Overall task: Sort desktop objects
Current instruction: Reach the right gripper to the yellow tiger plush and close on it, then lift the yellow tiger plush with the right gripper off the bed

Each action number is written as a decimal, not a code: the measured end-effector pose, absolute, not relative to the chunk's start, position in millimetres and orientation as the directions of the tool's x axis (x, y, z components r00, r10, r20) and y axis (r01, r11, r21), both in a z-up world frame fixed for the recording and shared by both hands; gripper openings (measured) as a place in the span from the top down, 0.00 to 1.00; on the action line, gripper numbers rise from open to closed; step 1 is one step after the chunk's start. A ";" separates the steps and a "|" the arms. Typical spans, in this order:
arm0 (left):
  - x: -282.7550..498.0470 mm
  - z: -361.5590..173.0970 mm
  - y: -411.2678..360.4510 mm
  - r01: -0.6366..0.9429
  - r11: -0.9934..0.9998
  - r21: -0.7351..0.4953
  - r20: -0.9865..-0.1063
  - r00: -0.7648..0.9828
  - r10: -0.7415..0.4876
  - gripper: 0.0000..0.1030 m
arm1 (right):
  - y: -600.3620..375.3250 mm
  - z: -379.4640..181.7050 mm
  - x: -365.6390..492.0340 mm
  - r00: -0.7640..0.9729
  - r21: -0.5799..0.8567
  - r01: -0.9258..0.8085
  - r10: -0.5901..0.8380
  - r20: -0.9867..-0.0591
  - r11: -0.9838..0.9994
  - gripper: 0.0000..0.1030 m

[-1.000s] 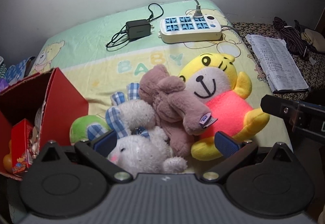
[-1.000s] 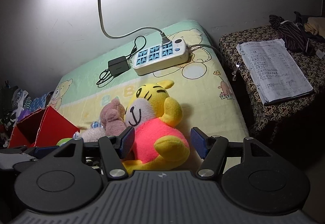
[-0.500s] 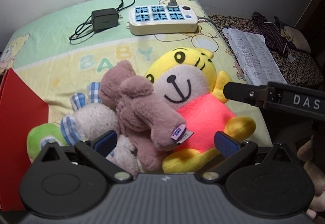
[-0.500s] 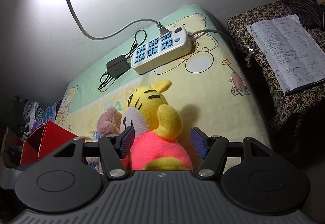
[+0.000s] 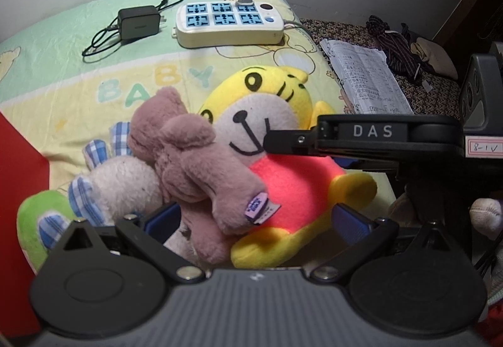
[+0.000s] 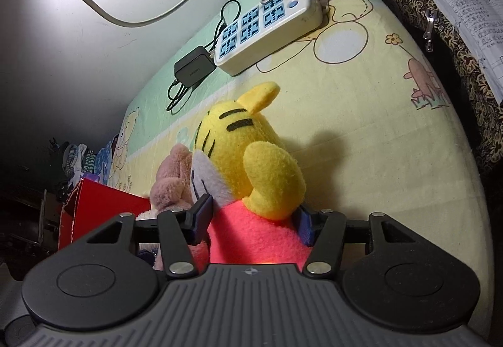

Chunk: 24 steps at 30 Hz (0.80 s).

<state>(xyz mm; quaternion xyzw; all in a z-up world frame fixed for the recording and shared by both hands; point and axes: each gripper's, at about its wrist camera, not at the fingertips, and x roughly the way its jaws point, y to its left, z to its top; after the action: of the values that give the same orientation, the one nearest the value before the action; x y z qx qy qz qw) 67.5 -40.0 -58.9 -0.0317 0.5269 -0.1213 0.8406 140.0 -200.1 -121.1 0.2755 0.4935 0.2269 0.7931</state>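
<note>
Several plush toys lie heaped at the near edge of the bed (image 5: 94,114), on its baby-print sheet. From my left wrist view, the yellow tiger toy (image 5: 273,114) in its pink shirt lies on its back, face up, with the mauve plush (image 5: 195,152) draped across its left side and a white plush with blue checked ears (image 5: 122,180) tucked under that. My left claw (image 5: 256,218) stands wide, its blue pads either side of the mauve plush's lower end and the tiger's foot, gripping nothing.

My right claw (image 6: 253,219) reaches in from the right; in the left view its black finger lies across the tiger's chin. In the right wrist view its pads sit close on either side of the tiger's pink body, just under the yellow arm. They seem to press the fabric, though I cannot tell for certain whether the grip is firm.

At the far side of the bed, a white power strip (image 5: 229,23) lies beside a black charger (image 5: 138,21). A red box (image 6: 103,208) stands at the left. An open notebook (image 5: 364,76) rests on the patterned stand (image 5: 437,89) to the right.
</note>
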 end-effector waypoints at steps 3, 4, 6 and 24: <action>67.7 -62.8 -40.1 0.165 0.969 -0.183 -0.886 0.400 -0.236 0.01 | -203.7 -116.8 136.8 0.418 0.664 -0.100 0.637 -0.647 0.741 0.60; 67.5 -63.6 -40.0 0.164 0.968 -0.191 -0.887 0.394 -0.241 0.01 | -206.1 -116.5 135.8 0.418 0.672 -0.095 0.642 -0.643 0.735 0.62; 65.5 -64.5 -40.8 0.165 0.965 -0.203 -0.888 0.383 -0.253 0.01 | -212.1 -116.4 134.0 0.419 0.685 -0.076 0.647 -0.637 0.724 0.64; 67.2 -102.9 -102.0 0.325 0.886 -0.331 -0.891 0.202 -0.407 0.01 | -282.7 -116.9 81.9 0.516 0.681 0.101 0.547 -0.659 0.726 0.67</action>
<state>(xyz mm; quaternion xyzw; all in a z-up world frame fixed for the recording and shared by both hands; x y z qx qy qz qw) 67.2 -102.0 -102.9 -0.0352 0.5860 -0.2363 0.7743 81.9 -282.7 -116.9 0.3432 0.4719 0.1394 0.8001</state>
